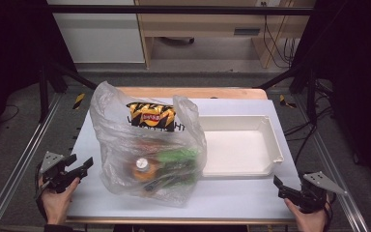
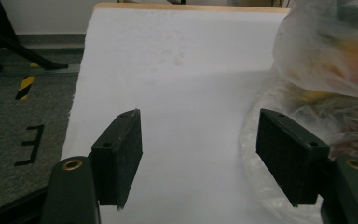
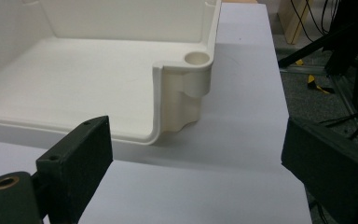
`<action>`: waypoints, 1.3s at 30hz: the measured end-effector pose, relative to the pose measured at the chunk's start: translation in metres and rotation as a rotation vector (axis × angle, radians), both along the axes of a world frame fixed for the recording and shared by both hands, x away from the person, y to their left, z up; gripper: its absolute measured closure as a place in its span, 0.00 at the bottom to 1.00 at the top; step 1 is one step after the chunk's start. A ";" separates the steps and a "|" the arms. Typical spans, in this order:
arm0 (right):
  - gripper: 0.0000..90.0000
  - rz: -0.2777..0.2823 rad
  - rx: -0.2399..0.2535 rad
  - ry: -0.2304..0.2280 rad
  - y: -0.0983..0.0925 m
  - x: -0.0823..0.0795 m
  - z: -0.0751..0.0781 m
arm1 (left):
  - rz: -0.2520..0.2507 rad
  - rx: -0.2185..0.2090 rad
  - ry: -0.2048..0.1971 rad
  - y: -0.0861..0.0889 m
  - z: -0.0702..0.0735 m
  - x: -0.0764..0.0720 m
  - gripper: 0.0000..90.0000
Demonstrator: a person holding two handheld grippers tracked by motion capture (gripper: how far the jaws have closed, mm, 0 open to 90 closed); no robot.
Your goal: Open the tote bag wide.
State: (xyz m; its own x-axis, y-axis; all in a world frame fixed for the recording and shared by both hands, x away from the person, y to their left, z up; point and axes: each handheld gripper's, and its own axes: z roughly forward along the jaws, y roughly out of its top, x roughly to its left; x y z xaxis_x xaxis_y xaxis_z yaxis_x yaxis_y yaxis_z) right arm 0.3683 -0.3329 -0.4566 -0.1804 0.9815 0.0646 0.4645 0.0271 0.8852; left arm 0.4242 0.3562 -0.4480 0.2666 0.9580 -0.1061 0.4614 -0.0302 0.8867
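A clear plastic bag (image 1: 147,145) stands in the middle of the white table (image 1: 232,200), stuffed with a yellow-and-black snack packet (image 1: 150,115), an orange-capped bottle (image 1: 141,166) and green packs. To its right lies an empty white tray (image 1: 241,145). My left gripper (image 1: 79,169) hovers open at the table's front left, a short way left of the bag (image 2: 326,84), with nothing between its jaws. My right gripper (image 1: 282,188) is open at the front right, just in front of the tray's near corner (image 3: 186,88), also with nothing in it.
Wooden furniture and cables (image 1: 278,43) stand beyond the table's far edge. Metal rails (image 1: 24,154) run along both sides. Grey floor with yellow-black tape marks (image 2: 25,86) lies to the left.
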 end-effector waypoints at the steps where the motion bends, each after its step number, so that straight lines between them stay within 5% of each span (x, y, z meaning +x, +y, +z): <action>1: 0.10 0.000 0.000 0.000 0.000 0.000 0.000 | 0.000 0.000 0.000 0.000 0.000 0.000 0.34; 8: 0.13 0.000 0.071 -0.066 0.004 -0.006 0.011 | -0.031 -0.020 -0.009 -0.006 0.011 -0.004 0.33; 14: 0.14 0.018 0.071 -0.101 0.012 -0.008 0.023 | -0.049 -0.043 -0.026 -0.007 0.020 -0.006 0.33; 27: 0.16 0.062 0.101 -0.120 0.033 -0.004 0.043 | -0.075 -0.056 -0.052 -0.009 0.038 -0.011 0.32; 39: 0.23 0.166 0.128 -0.133 0.071 0.008 0.060 | -0.125 -0.093 -0.084 -0.017 0.055 -0.020 0.35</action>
